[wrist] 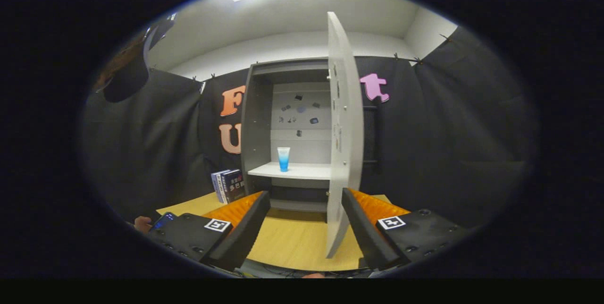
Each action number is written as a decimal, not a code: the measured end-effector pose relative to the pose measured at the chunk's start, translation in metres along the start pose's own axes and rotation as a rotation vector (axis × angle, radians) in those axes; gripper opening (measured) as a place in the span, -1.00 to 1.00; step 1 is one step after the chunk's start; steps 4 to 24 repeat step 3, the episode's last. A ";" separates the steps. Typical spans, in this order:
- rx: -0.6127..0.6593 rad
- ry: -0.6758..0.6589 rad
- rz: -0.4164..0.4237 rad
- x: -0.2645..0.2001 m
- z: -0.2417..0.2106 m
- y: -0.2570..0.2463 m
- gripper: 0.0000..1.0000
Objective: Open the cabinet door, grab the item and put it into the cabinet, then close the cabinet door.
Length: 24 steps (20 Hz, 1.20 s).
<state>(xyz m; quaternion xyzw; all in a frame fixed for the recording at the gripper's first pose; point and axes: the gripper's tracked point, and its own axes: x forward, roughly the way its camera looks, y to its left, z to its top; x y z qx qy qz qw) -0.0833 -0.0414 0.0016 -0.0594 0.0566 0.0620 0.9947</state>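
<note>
A grey cabinet [257, 124] stands on the wooden table [292, 242] beyond my fingers. Its white door [344, 134] is swung wide open and points edge-on toward me; its lower edge hangs between my two fingers, closer to the right one. A small blue and white tube [283, 158] stands upright on the cabinet's white shelf [302, 171], on its left half. My gripper [306, 228] is open and holds nothing, with the fingers spread over the table in front of the cabinet.
Two dark books [228, 185] stand on the table just left of the cabinet. A person in dark clothes [137, 143] stands at the left, a hand holding a phone [163, 220] near my left finger. Black cloth walls the booth behind.
</note>
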 end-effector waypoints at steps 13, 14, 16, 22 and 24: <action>0.021 -0.001 -0.116 -0.013 0.000 -0.057 0.95; 0.021 -0.001 -0.116 -0.013 0.000 -0.057 0.95; 0.021 -0.001 -0.116 -0.013 0.000 -0.057 0.95; 0.021 -0.001 -0.116 -0.013 0.000 -0.057 0.95; 0.021 -0.001 -0.116 -0.013 0.000 -0.057 0.95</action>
